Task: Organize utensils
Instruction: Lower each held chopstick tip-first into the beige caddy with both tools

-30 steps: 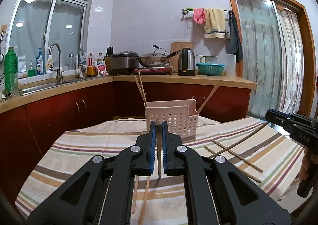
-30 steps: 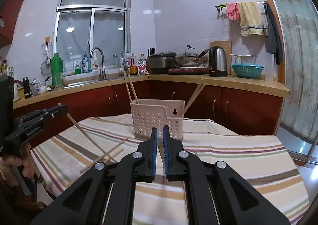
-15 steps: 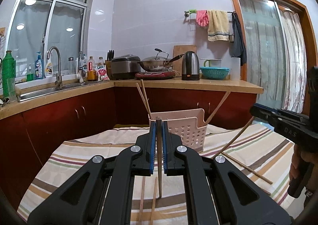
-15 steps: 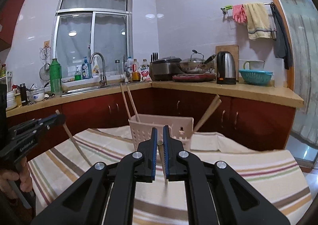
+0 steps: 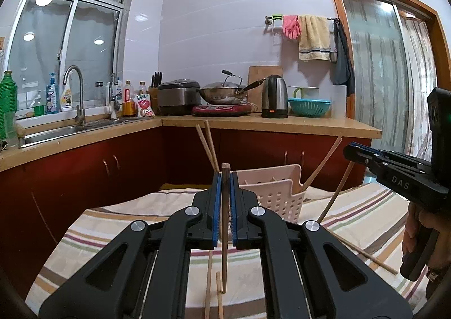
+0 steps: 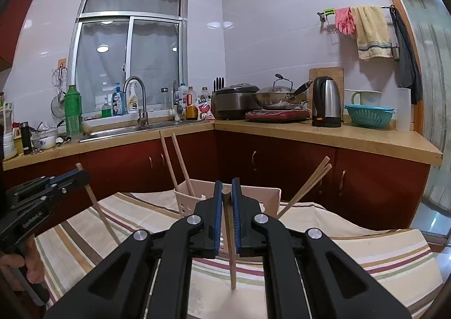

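Observation:
A pale pink perforated basket (image 5: 279, 195) (image 6: 269, 200) stands on the striped tablecloth (image 5: 112, 223). Two chopsticks (image 5: 208, 147) lean out of its left side and others (image 6: 310, 183) out of its right. My left gripper (image 5: 224, 178) is shut on one wooden chopstick (image 5: 224, 248), held upright just short of the basket. My right gripper (image 6: 226, 189) is shut on another chopstick (image 6: 231, 248), also upright and in front of the basket. Each gripper shows in the other's view with its stick hanging down: the right one (image 5: 349, 149), the left one (image 6: 81, 175).
Loose chopsticks lie on the cloth below the left gripper (image 5: 208, 285) and to the right (image 5: 363, 252). Behind the table runs an L-shaped counter (image 6: 324, 132) with a sink, bottles, a rice cooker, a wok and a kettle. A person's hand (image 5: 420, 231) grips the right handle.
Both grippers have risen and come closer to the basket, each carrying its chopstick. The sticks have swung from lying low on the cloth to hanging upright.

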Demonstrator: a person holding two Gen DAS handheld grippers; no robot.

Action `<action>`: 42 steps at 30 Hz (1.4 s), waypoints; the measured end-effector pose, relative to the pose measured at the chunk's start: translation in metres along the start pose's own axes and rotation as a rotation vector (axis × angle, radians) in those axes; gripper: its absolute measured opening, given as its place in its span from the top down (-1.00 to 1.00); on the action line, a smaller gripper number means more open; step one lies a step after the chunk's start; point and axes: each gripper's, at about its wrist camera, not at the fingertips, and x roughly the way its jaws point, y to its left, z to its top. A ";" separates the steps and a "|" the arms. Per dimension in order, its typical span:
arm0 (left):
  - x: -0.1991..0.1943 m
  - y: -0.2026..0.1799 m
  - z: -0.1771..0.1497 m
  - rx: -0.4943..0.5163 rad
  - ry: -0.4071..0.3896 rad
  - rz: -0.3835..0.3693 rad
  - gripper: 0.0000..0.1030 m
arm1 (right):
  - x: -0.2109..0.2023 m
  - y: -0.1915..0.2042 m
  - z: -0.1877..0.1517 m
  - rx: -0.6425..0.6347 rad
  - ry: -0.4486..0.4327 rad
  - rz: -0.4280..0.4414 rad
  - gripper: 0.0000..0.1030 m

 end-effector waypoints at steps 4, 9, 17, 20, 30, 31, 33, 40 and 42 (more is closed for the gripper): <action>0.008 -0.002 0.013 0.002 -0.020 -0.021 0.88 | -0.004 -0.005 0.014 -0.001 -0.023 0.005 0.87; 0.015 -0.003 0.042 -0.001 -0.073 -0.059 0.88 | -0.014 -0.016 0.041 0.023 -0.080 0.028 0.87; 0.039 -0.011 0.096 0.016 -0.167 -0.082 0.87 | -0.010 -0.028 0.090 -0.004 -0.191 0.032 0.87; 0.053 -0.014 0.113 0.026 -0.199 -0.078 0.88 | 0.003 -0.035 0.102 0.007 -0.211 0.037 0.87; 0.109 -0.010 0.126 0.033 -0.201 -0.038 0.88 | 0.065 -0.051 0.109 0.002 -0.229 -0.005 0.87; 0.118 -0.009 0.122 0.029 -0.185 -0.034 0.88 | 0.071 -0.052 0.107 0.007 -0.218 -0.005 0.87; 0.130 -0.007 0.114 0.015 -0.154 -0.037 0.88 | 0.086 -0.056 0.098 0.021 -0.182 -0.006 0.87; 0.168 0.003 0.068 -0.025 -0.010 -0.038 0.88 | 0.118 -0.061 0.057 0.038 -0.058 -0.018 0.87; 0.172 0.006 0.059 -0.034 0.021 -0.039 0.88 | 0.122 -0.059 0.051 0.031 -0.034 -0.026 0.87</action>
